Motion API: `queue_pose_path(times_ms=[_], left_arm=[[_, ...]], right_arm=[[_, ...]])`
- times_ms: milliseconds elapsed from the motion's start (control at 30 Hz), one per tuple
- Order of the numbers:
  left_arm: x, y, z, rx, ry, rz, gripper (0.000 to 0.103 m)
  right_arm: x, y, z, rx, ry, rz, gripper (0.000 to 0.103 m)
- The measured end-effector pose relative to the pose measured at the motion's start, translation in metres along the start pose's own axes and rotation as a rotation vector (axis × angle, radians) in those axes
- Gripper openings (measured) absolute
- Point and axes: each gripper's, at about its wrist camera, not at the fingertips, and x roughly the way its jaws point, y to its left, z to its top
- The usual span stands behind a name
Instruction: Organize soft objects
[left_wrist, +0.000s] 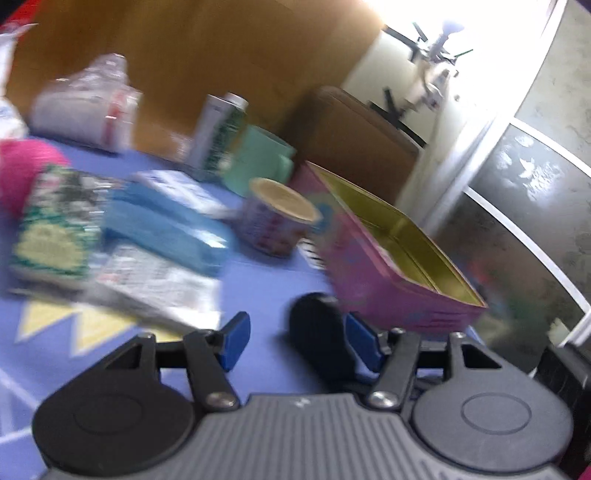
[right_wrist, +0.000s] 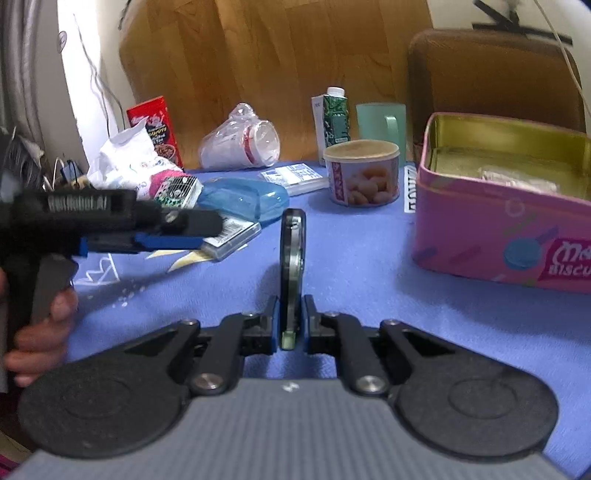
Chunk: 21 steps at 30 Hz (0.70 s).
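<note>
Right tongs (right_wrist: 291, 325) clamp a thin black disc (right_wrist: 291, 254) upright; left tongs (left_wrist: 293, 341) gape, empty.

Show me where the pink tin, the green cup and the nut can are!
pink tin (right_wrist: 480, 229), right wrist view, front wall.
green cup (right_wrist: 373, 120), right wrist view, side wall.
nut can (right_wrist: 364, 181), right wrist view, label.

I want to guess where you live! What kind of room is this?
Probably a home dining or kitchen table. A brown chair stands behind the blue tablecloth, and snacks cover it: a pink biscuit tin, a milk carton and a green mug.
</note>
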Motion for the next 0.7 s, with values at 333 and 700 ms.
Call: queue_pose_path(times_ms=[333, 700], left_arm=[[0.047, -0.051, 0.015, 0.056, 0.094, 0.045, 0.035], [0.103, -0.144, 0.068, 0.273, 0.019, -0.064, 0.034]], right_arm=[[-0.022, -0.008, -0.005, -0.052, -0.118, -0.07, 0.015], [-0.048, -0.068, 0.035, 0.003, -0.363, -0.285, 0.015]])
